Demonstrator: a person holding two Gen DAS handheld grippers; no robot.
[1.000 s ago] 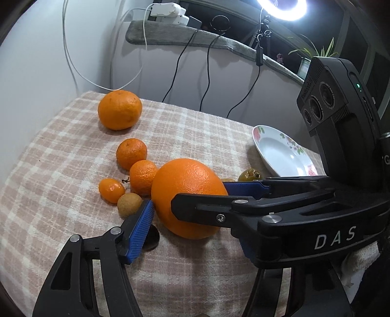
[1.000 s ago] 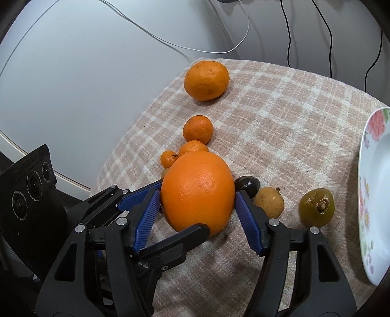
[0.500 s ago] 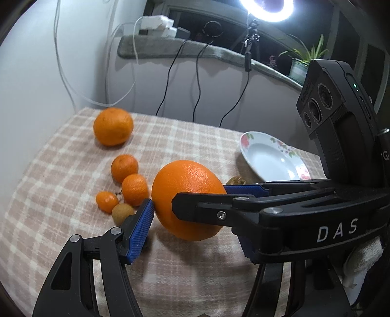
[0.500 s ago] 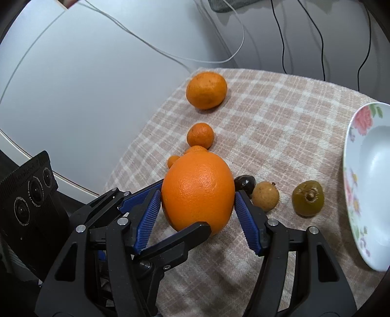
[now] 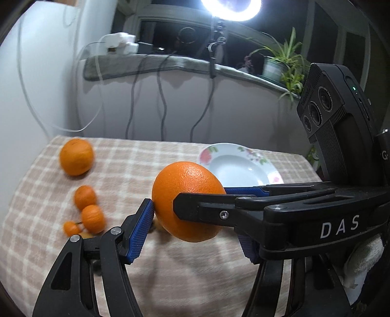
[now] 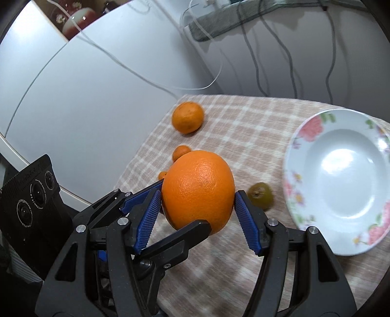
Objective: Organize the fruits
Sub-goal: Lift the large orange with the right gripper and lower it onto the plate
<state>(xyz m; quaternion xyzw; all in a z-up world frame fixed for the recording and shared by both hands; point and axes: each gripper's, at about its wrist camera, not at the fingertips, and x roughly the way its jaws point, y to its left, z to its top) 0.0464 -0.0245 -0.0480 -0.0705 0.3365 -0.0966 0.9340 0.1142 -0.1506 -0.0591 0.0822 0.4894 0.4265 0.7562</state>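
A large orange (image 5: 187, 195) (image 6: 197, 187) is held above the checked cloth by both grippers at once. My left gripper (image 5: 192, 219) is shut on it, its blue pads (image 5: 139, 234) pressing from the sides. My right gripper (image 6: 197, 214) is shut on it too, its fingers crossing over my left ones. A white floral plate (image 5: 234, 168) (image 6: 338, 195) lies empty to the right. A medium orange (image 5: 76, 157) (image 6: 187, 117) sits at the far left. Small mandarins (image 5: 85, 197) (image 6: 181, 152) lie left of the grippers. A green-brown fruit (image 6: 260, 195) lies between the held orange and the plate.
The table with the checked cloth (image 5: 136, 165) stands against a white wall. Cables (image 5: 131, 97) hang down the wall from a ledge. A potted plant (image 5: 280, 63) and a ring light (image 5: 229, 7) stand on the ledge behind.
Both grippers have lifted the large orange off the cloth and carried it up and toward the plate. The small fruits stay on the cloth.
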